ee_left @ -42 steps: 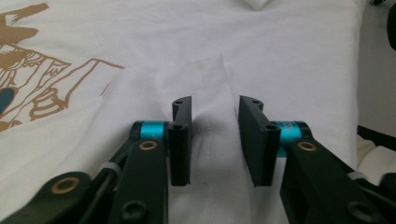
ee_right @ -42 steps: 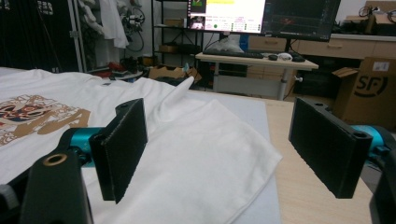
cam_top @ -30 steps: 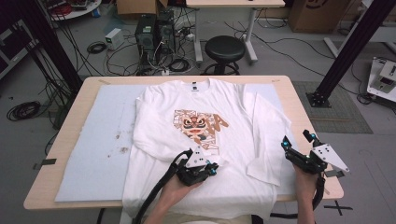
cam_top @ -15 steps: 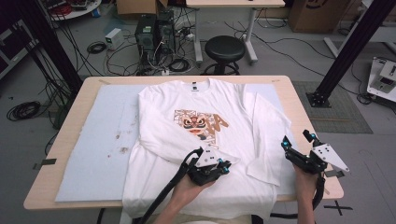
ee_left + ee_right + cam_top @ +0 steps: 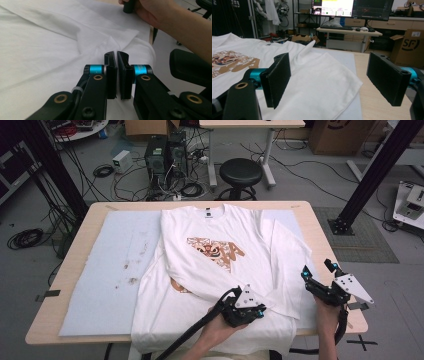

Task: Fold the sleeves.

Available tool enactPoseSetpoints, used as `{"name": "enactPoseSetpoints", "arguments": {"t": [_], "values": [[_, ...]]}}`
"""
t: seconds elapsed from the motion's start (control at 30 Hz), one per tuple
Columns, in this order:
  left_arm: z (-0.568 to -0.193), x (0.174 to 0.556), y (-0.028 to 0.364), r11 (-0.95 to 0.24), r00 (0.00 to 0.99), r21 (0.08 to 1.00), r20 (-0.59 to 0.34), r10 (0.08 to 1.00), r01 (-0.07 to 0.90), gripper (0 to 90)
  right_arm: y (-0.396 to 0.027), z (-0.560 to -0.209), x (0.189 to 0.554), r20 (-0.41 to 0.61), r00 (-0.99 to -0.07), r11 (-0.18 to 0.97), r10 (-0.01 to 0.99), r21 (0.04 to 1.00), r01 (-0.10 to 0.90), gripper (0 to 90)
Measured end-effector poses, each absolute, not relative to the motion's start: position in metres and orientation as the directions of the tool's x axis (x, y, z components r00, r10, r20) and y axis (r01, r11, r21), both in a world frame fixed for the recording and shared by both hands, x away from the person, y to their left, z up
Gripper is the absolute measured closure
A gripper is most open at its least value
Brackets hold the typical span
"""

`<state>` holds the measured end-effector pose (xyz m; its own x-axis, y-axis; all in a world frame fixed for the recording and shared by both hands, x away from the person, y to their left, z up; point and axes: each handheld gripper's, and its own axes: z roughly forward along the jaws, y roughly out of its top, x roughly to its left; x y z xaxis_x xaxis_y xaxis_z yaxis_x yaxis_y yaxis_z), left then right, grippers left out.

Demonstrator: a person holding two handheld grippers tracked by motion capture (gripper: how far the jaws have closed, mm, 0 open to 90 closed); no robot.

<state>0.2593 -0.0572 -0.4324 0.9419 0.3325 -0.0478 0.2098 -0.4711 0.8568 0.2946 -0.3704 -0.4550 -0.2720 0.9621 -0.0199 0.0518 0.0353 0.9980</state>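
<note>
A white long-sleeved shirt (image 5: 240, 230) with an orange print (image 5: 215, 251) lies face up on the table. Its left side is folded over toward the middle. My left gripper (image 5: 261, 312) sits low on the shirt near the front hem, pointing right. In the left gripper view the left gripper (image 5: 115, 53) is shut on a thin fold of the shirt (image 5: 50, 37). My right gripper (image 5: 316, 269) hovers at the table's right edge, just beyond the shirt's right sleeve (image 5: 287, 265). The right gripper view shows this gripper (image 5: 329, 77) open, with the sleeve (image 5: 317, 82) lying below it, untouched.
A pale mat (image 5: 105, 270) with brown stains (image 5: 132, 280) covers the wooden table (image 5: 320, 230). Behind the table stand a black stool (image 5: 240, 170) and computer towers (image 5: 165, 155) among cables. A black frame post (image 5: 370, 175) rises at the right.
My left gripper has slid to the right along the front of the shirt, drawing the folded cloth with it. The right gripper has stayed where it was.
</note>
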Motion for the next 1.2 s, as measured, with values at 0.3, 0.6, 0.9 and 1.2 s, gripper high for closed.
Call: {"name": "enactPoseSetpoints", "arguments": {"t": [0.3, 0.6, 0.9, 1.2], "values": [[-0.438, 0.255, -0.073, -0.497, 0.955, 0.846, -0.043, 0.293, 0.191, 85.9, -0.370, -0.455, 0.295, -0.022, -0.271, 0.037, 0.962, 0.998, 0.051, 19.8], [-0.445, 0.248, -0.082, -0.533, 0.965, 0.827, -0.042, 0.259, 0.179, 85.6, -0.370, -0.455, 0.295, -0.020, -0.272, 0.035, 0.962, 0.998, 0.052, 19.8], [-0.450, 0.247, -0.079, -0.544, 0.970, 0.820, -0.053, 0.237, 0.178, 85.4, -0.370, -0.455, 0.295, -0.023, -0.272, 0.039, 0.962, 0.998, 0.053, 19.8], [-0.454, 0.249, -0.079, -0.545, 0.970, 0.813, -0.089, 0.226, 0.202, 76.6, -0.370, -0.455, 0.295, -0.024, -0.272, 0.039, 0.962, 0.998, 0.051, 19.8]]}}
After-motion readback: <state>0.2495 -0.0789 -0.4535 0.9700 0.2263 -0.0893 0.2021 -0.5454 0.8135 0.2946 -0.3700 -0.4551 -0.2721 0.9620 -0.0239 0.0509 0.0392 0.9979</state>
